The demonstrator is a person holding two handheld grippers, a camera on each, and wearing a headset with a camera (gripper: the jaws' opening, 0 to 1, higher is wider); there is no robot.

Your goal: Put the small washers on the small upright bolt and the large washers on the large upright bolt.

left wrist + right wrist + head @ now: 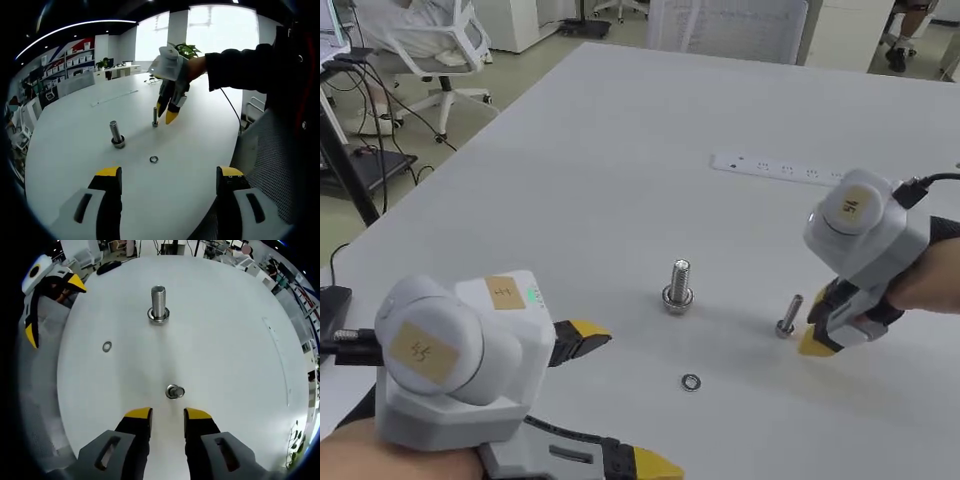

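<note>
The large upright bolt (679, 283) stands mid-table with a washer around its base. The small upright bolt (788, 315) stands to its right. A loose small washer (691, 381) lies flat in front of both. My right gripper (817, 342) hovers just right of the small bolt. In the right gripper view the right gripper (168, 413) is open a little with nothing between its fingers, and the small bolt (174, 391) sits just beyond the tips. My left gripper (620, 395) is wide open at the near left, well back from the washer (154, 159).
A white power strip (775, 168) lies on the table behind the bolts. An office chair (430, 40) and cables stand off the table's far left. The table edge runs along the left.
</note>
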